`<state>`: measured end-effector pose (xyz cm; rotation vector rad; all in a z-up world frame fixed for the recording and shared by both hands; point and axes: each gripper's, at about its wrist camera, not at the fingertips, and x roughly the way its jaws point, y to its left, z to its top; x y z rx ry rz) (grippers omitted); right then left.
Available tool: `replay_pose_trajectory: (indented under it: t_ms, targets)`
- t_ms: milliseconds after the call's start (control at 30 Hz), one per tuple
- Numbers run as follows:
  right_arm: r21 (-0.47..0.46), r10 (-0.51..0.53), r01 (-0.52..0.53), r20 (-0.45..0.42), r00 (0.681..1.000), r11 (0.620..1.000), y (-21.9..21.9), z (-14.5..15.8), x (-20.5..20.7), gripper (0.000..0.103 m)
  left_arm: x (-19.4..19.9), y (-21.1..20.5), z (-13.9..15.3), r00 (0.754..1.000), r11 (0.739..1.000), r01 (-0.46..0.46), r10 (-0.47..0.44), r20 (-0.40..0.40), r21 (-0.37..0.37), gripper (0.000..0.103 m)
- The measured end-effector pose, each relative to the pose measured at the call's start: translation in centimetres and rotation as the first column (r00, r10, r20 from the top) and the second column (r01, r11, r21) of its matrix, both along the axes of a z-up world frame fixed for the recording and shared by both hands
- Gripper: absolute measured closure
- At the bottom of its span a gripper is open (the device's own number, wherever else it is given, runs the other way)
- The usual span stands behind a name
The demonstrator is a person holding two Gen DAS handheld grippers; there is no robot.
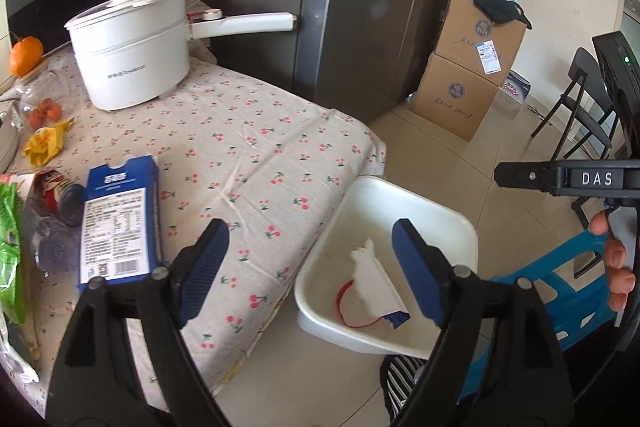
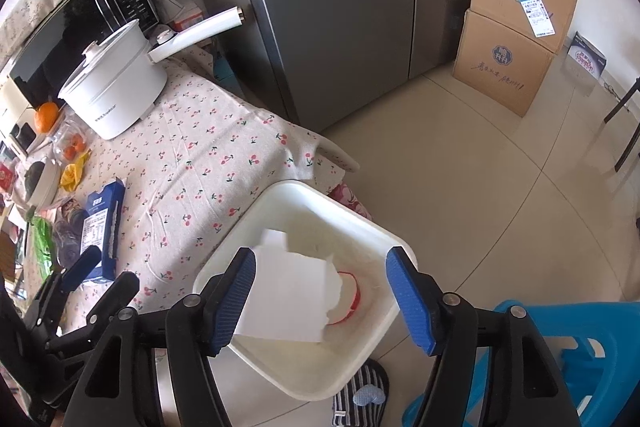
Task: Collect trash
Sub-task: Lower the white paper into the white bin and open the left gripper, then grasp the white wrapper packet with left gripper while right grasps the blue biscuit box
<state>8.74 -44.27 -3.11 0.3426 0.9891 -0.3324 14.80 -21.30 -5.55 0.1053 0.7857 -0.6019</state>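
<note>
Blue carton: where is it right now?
The blue carton lies flat on the cherry-print tablecloth, left of the left gripper in the left wrist view, beside the crumpled wrappers.

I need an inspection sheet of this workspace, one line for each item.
Surface: table with cherry-print cloth.
Job's things: white bin beside the table holds white paper; blue carton lies on the cloth.
Clutter: white pot, orange, yellow wrapper.
Claws: left claw open, empty; right claw open above the bin.
Cables: nothing seen.
Surroundings: fridge, cardboard boxes, blue stool.
</note>
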Motion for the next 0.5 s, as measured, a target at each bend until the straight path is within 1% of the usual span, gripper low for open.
replay_pose_trajectory:
  t_ms: [133, 200, 267, 300, 367, 500]
  targets:
    - [0.011, 0.035, -0.035, 0.015, 0.999, 0.999, 1.8, 0.4, 0.9, 0.028, 0.3, 3.7, 0.6, 0.997, 0.997, -0.077, 0.077, 0.0, 0.025, 0.012]
    - [0.012, 0.059, -0.059, 0.021, 0.998, 0.998, 3.0, 0.6, 1.5, 0.027, 0.4, 5.8, 1.0, 0.993, 0.992, -0.119, 0.119, 0.001, 0.038, 0.008]
    - [0.011, 0.088, -0.088, 0.025, 0.996, 0.996, 4.4, 0.7, 2.2, 0.025, 0.5, 8.1, 1.4, 0.987, 0.986, -0.16, 0.16, -0.002, 0.05, 0.006]
    - [0.012, 0.103, -0.103, 0.028, 0.994, 0.995, 5.1, 0.7, 2.5, 0.024, 0.6, 9.2, 1.5, 0.983, 0.981, -0.184, 0.184, -0.001, 0.061, 0.003]
    - [0.015, 0.132, -0.133, 0.033, 0.991, 0.991, 6.5, 0.8, 3.1, 0.023, 0.5, 11.6, 1.8, 0.972, 0.969, -0.234, 0.235, 0.005, 0.081, 0.002]
    - [0.019, 0.191, -0.192, 0.037, 0.981, 0.981, 9.6, 0.8, 4.2, 0.021, 0.7, 16.4, 1.9, 0.947, 0.942, -0.318, 0.321, -0.011, 0.11, 0.001]
